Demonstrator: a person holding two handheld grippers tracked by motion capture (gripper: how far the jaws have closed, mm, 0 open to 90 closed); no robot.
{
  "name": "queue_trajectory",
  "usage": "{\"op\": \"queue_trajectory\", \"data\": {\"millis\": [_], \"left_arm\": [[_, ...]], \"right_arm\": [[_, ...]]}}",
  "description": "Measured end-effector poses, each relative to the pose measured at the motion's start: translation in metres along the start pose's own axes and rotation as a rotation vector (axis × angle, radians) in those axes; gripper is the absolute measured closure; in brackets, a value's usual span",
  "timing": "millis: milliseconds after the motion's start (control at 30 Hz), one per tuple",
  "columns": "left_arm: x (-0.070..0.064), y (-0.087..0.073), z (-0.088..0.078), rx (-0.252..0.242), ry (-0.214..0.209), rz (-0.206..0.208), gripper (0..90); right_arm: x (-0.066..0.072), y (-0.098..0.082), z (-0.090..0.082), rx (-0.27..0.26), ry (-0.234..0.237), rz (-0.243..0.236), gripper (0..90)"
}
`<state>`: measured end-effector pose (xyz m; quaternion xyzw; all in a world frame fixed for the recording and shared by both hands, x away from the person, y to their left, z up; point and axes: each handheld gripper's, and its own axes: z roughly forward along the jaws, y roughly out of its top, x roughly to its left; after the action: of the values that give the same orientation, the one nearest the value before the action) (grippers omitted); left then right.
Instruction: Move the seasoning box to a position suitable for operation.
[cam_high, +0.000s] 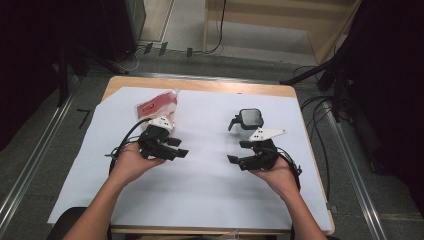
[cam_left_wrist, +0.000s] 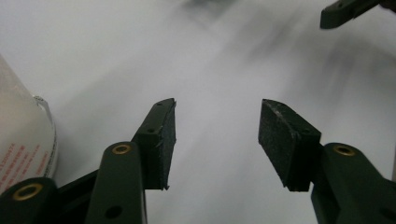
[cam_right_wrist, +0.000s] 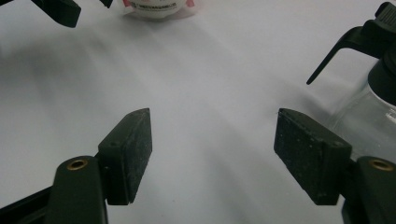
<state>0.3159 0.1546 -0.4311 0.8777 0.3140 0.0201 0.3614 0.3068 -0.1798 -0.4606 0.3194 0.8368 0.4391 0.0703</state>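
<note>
- The red-and-white refill pouch (cam_high: 157, 104) lies on the white sheet (cam_high: 200, 190) at the far left, just beyond your left gripper (cam_high: 172, 148); nothing grips it.
- The spray bottle (cam_high: 247, 122), clear with a black trigger head, stands upright just beyond your right gripper (cam_high: 239, 159), also untouched.
- Your left gripper's jaws stand apart with only bare sheet between them; the pouch's edge (cam_left_wrist: 23, 144) sits off to their side.
- Your right gripper (cam_right_wrist: 224, 158) is likewise open and empty, the bottle (cam_right_wrist: 369, 112) beside one jaw.
- By my reading, the work has barely begun: both pickups and whatever filling follows are still ahead of you.
</note>
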Motion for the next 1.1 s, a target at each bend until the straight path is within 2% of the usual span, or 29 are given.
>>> {"op": "queue_trajectory", "data": {"millis": [100, 167, 200, 300, 333, 367, 400, 500, 533, 567, 600, 667, 867, 1100], "left_arm": [[0.000, -0.001, -0.001, 0.011, -0.018, -0.010, 46.0], [0.005, -0.001, -0.001, 0.017, -0.077, -0.060, 43.2], [0.006, -0.001, -0.001, 0.012, -0.093, -0.071, 41.3], [0.006, -0.003, -0.001, 0.006, -0.107, -0.065, 33.7], [0.007, -0.004, -0.002, 0.003, -0.115, -0.054, 33.7], [0.007, -0.004, -0.002, -0.002, -0.112, -0.050, 30.7], [0.006, -0.004, -0.002, -0.013, -0.093, -0.046, 30.7], [0.006, -0.004, -0.003, -0.011, -0.083, -0.036, 32.5], [0.006, -0.006, -0.003, -0.007, -0.058, -0.028, 32.8], [0.006, -0.006, -0.003, -0.007, -0.058, -0.028, 34.1], [0.007, -0.009, -0.001, 0.018, -0.053, -0.024, 37.1], [0.007, -0.009, -0.001, 0.033, -0.049, -0.023, 37.2], [0.007, -0.010, -0.001, 0.027, -0.048, -0.005, 38.8], [0.005, -0.010, -0.002, 0.023, -0.070, 0.025, 44.4]], "right_arm": [[0.002, 0.000, -0.001, 0.005, -0.003, 0.002, 29.1], [0.004, 0.001, -0.002, -0.002, -0.005, 0.008, 29.8], [0.005, 0.001, -0.002, -0.006, -0.007, 0.005, 30.4], [0.006, 0.000, -0.002, -0.007, -0.017, -0.006, 31.2], [0.006, 0.000, -0.002, -0.006, -0.019, -0.007, 31.6], [0.006, 0.000, -0.002, -0.006, -0.018, -0.003, 32.4], [0.005, 0.000, -0.002, -0.002, -0.012, 0.015, 33.2], [0.003, -0.001, -0.001, 0.013, -0.008, 0.030, 34.6], [0.003, -0.001, 0.000, 0.022, -0.016, 0.032, 34.7], [0.003, -0.001, 0.000, 0.022, -0.016, 0.032, 34.7], [0.002, -0.002, 0.000, 0.027, -0.023, 0.034, 35.1], [0.001, -0.002, -0.001, 0.024, -0.033, 0.042, 35.9], [-0.003, -0.003, -0.003, 0.029, -0.050, 0.055, 37.1], [-0.005, -0.005, -0.004, 0.031, -0.059, 0.061, 38.7]]}}
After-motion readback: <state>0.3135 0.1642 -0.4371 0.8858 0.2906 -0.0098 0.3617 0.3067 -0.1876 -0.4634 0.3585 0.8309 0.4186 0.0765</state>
